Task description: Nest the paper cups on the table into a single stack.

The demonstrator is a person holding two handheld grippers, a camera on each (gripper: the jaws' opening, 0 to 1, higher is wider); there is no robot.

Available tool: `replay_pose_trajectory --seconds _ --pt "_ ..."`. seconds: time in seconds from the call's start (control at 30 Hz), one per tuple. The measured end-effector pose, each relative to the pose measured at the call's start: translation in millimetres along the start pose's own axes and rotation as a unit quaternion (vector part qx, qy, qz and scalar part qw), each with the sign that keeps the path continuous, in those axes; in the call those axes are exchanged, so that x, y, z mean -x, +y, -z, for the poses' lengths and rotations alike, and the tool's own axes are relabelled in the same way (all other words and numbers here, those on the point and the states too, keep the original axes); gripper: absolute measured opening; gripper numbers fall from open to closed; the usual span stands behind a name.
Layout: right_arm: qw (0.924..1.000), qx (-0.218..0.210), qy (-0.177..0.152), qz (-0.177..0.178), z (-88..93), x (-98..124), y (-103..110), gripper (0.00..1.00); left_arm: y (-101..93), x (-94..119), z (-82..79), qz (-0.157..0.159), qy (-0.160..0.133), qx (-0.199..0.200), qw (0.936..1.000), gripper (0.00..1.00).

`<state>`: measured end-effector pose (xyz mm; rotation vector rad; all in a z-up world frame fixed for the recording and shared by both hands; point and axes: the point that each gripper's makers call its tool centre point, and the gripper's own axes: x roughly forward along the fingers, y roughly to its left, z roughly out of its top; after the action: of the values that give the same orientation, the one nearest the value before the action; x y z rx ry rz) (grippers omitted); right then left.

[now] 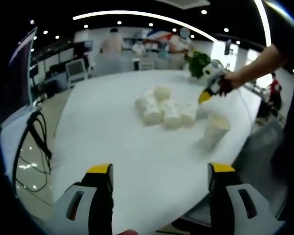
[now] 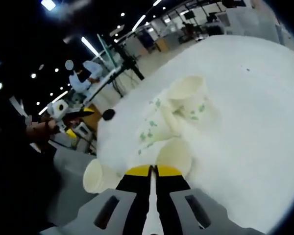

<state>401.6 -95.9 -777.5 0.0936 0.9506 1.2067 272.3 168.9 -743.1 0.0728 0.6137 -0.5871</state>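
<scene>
Paper cups [image 1: 166, 111] lie clustered on the desk [image 1: 122, 147]; left tool [image 1: 159, 169] spread apart, right tool [image 2: 153, 171] pressed together, empty.

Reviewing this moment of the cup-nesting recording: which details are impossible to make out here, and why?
- Number of paper cups in the cluster: left gripper view is washed out and blurred, so the cups merge.
- Whether any cups are already nested: they overlap in the right gripper view.
- Whether the right gripper pinches anything: its jaws look closed, and their tips cover the rim of the nearest cup.
- Cup print: too blurred.
</scene>
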Motion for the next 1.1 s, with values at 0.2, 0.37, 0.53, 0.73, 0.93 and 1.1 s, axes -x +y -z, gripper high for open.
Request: replay_pose_trajectory --seconds 0.2,0.37,0.53,0.73,0.93,1.1 --pt "0.9999 0.006 -0.007 0.007 1.5 11.7 5.8 0.0 -1.9 -1.4 -4.5 0.005 -0.004 -0.008 0.9999 0.78" --pt "0.9998 0.011 -0.011 0.016 1.7 20.8 8.3 0.0 -3.1 -1.9 -9.3 0.009 -0.009 -0.015 0.9998 0.78" --pt "0.9993 0.015 -0.019 0.028 -1.9 30.0 13.2 0.0 -3.4 -2.1 -12.6 0.015 -0.014 -0.021 0.9996 0.78" --pt "0.9984 0.016 -0.029 0.047 -7.5 43.0 19.7 0.0 -3.8 -2.7 -15.3 0.022 -0.02 -0.023 0.9993 0.78" --pt "0.9971 0.029 -0.033 0.063 -11.3 55.8 29.1 0.0 -3.7 -3.9 -17.1 0.027 -0.028 -0.023 0.999 0.78" --pt "0.9963 0.037 -0.033 0.07 -16.8 66.8 37.3 0.0 -5.3 -3.5 -17.5 0.034 -0.031 -0.028 0.9985 0.78"
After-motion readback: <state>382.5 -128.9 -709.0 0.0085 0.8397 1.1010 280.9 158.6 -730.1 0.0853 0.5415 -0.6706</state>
